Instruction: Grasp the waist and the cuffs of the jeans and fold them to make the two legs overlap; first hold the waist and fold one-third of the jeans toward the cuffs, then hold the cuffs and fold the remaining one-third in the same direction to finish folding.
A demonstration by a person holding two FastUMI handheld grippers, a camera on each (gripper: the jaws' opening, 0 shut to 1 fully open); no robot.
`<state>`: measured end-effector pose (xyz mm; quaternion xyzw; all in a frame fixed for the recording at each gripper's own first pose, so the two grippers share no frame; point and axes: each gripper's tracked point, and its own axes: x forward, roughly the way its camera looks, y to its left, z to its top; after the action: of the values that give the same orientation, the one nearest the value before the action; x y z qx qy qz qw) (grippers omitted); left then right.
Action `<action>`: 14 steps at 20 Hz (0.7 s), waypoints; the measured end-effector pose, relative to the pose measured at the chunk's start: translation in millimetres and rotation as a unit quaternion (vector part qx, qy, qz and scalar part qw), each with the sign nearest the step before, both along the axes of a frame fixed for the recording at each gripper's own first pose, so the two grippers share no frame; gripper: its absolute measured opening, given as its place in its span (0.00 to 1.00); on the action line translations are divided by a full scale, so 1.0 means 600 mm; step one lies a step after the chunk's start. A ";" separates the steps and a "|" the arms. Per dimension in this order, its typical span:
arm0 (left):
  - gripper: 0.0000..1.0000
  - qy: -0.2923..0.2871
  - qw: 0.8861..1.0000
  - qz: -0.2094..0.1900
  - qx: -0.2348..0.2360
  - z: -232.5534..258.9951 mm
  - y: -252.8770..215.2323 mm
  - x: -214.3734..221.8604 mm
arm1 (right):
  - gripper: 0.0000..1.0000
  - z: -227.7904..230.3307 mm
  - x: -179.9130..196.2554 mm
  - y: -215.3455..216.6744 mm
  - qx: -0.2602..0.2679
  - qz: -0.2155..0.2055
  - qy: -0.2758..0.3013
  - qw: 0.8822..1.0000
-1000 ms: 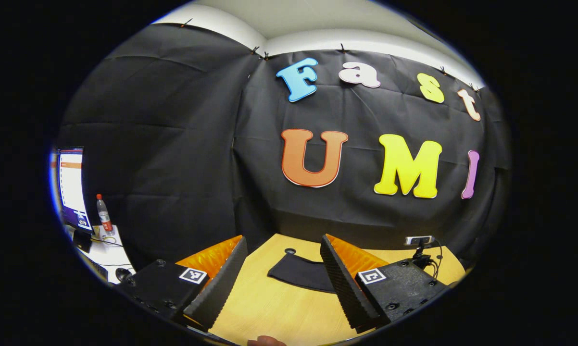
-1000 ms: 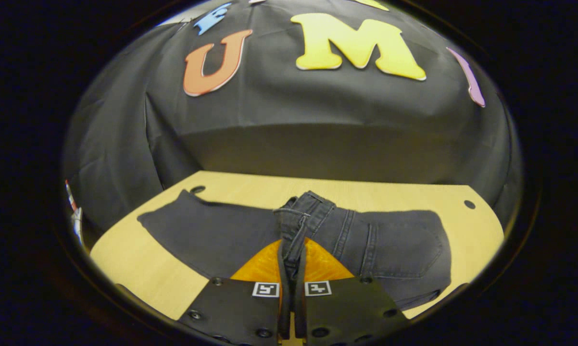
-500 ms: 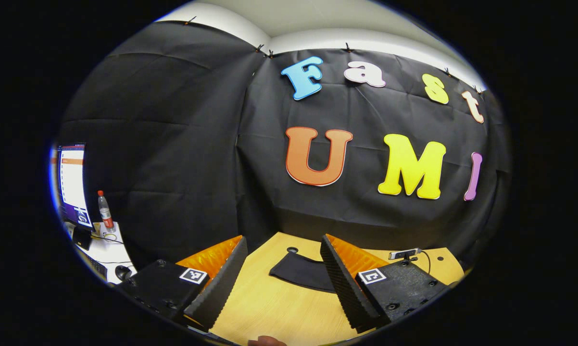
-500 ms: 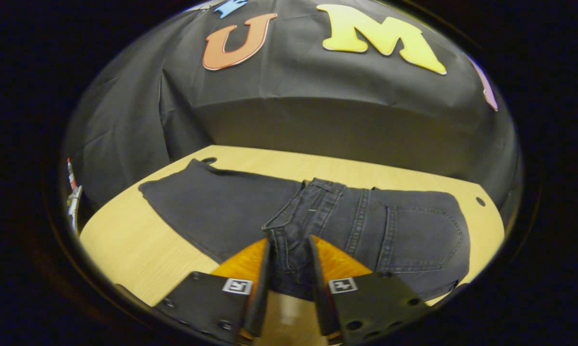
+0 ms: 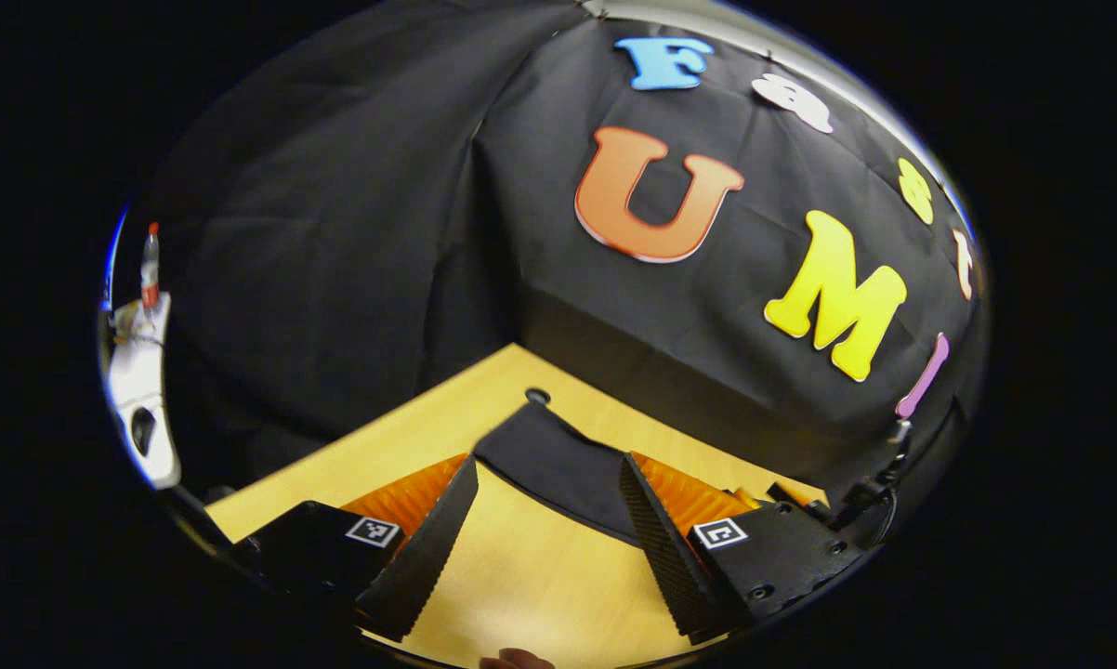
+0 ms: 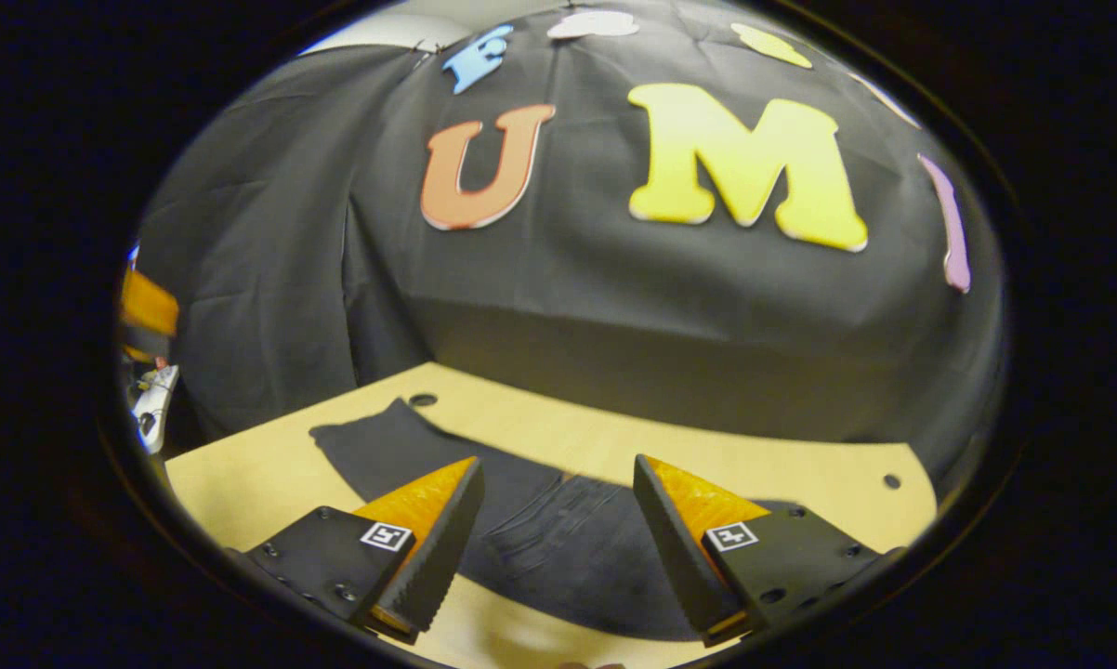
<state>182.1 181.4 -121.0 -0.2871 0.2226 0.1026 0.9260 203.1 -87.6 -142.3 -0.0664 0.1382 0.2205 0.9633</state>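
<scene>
**Both grippers spread wide above the jeans**

Left gripper view: the left gripper (image 5: 547,497) has its fingers far apart and holds nothing. Beyond its tips a corner of the jeans (image 5: 558,465) lies flat on the table (image 5: 531,585), ending just short of a small hole (image 5: 537,396) near the table's far edge. Bare wood lies between the fingers.

Right gripper view: the right gripper (image 6: 558,497) is also wide apart and empty. The jeans (image 6: 558,544) lie across the table (image 6: 243,483) beneath it, with bare wood on the near side and beyond the jeans up to the far edge.
</scene>
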 end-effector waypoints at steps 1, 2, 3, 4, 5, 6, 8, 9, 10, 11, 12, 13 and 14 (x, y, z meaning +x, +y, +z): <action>0.99 0.016 0.999 -0.003 -0.029 -0.029 -0.005 0.020 | 0.99 0.039 0.003 -0.024 0.007 -0.010 -0.017 1.000; 0.99 0.032 0.998 -0.001 -0.051 -0.058 -0.008 0.037 | 0.99 0.078 0.007 -0.052 0.014 -0.020 -0.032 0.999; 0.99 0.044 0.996 -0.002 -0.072 -0.094 -0.012 0.055 | 0.99 0.115 0.011 -0.083 0.020 -0.033 -0.048 0.998; 0.99 0.060 0.994 -0.002 -0.089 -0.120 -0.014 0.070 | 0.98 0.152 0.013 -0.112 0.026 -0.046 -0.064 0.997; 0.99 0.069 0.992 0.000 -0.108 -0.140 -0.019 0.086 | 0.98 0.189 0.012 -0.143 0.031 -0.059 -0.081 0.994; 0.99 0.077 0.989 0.003 -0.129 -0.162 -0.025 0.106 | 0.98 0.226 0.008 -0.174 0.035 -0.073 -0.101 0.992; 0.99 0.089 0.982 0.019 -0.167 -0.194 -0.028 0.134 | 0.98 0.301 -0.002 -0.243 0.037 -0.103 -0.145 0.983; 0.99 0.091 0.979 0.028 -0.180 -0.209 -0.025 0.143 | 0.98 0.337 -0.008 -0.274 0.039 -0.119 -0.167 0.978; 1.00 0.094 0.975 0.036 -0.199 -0.222 -0.024 0.150 | 0.98 0.366 -0.017 -0.302 0.040 -0.134 -0.184 0.973; 0.99 0.096 0.970 0.043 -0.218 -0.232 -0.026 0.153 | 0.98 0.390 -0.024 -0.328 0.041 -0.149 -0.197 0.968; 0.99 0.098 0.966 0.053 -0.235 -0.242 -0.024 0.159 | 0.98 0.407 -0.031 -0.349 0.043 -0.162 -0.205 0.964; 0.99 0.098 0.960 0.063 -0.254 -0.252 -0.022 0.164 | 0.98 0.418 -0.039 -0.368 0.044 -0.174 -0.210 0.961; 1.00 0.099 0.956 0.072 -0.268 -0.263 -0.020 0.169 | 0.98 0.427 -0.047 -0.380 0.043 -0.185 -0.213 0.959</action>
<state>283.2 169.1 -278.7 -0.5279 0.3117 0.1334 0.7787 174.9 -315.6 114.2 -0.0436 -0.0695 0.0251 0.9963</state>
